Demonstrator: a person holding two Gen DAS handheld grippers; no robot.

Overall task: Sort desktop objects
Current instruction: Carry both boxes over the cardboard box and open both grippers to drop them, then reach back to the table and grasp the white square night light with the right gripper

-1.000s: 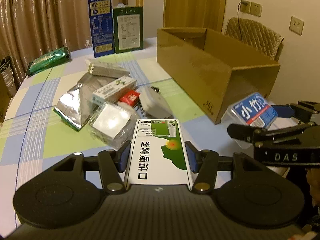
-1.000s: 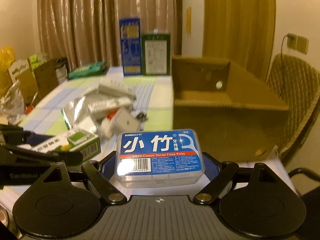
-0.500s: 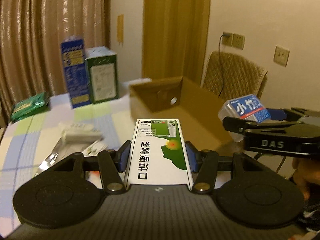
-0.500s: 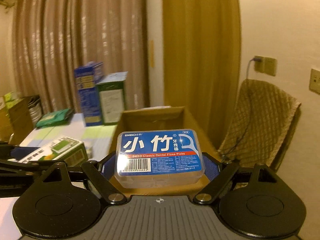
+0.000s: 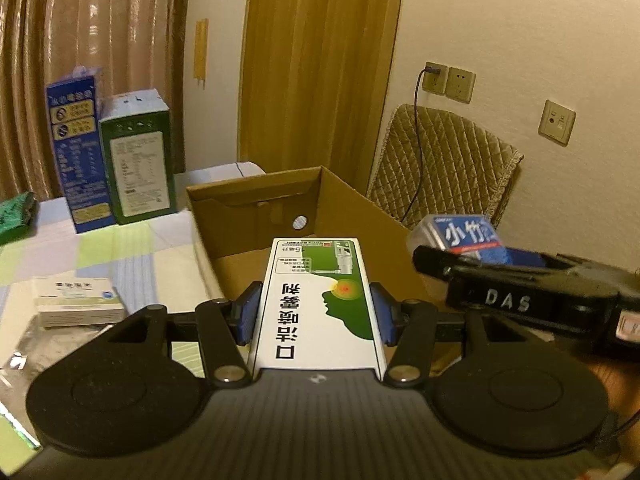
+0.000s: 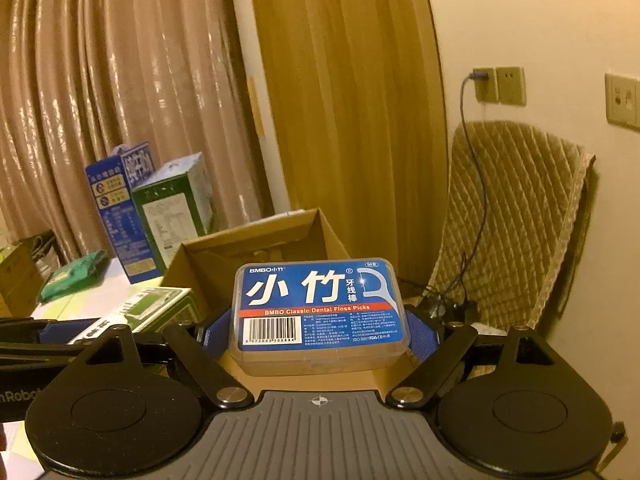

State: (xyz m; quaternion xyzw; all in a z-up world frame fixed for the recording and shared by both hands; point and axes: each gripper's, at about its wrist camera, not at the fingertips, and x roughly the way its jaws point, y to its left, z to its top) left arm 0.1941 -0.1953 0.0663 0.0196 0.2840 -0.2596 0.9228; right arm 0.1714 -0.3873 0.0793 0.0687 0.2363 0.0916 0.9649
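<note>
both grippers are now hovering over the open brown cardboard box, having risen from the table: left gripper clamping the white-and-green spray carton, right gripper clamping the blue-labelled clear plastic floss-pick case.

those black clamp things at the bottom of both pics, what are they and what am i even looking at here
They are handheld grippers, one in each of a person's hands, with no robot arm. Each carries a fisheye camera looking forward along its two fingers, so you get one picture per gripper.

In the left wrist view, the left gripper is shut on a green and white medicine box. In the right wrist view, the right gripper is shut on a clear floss pick box with a blue label.

Both are held over an open cardboard box on a table with a checked cloth. Two tall cartons stand at the back, and a small white box lies to the left.
</note>
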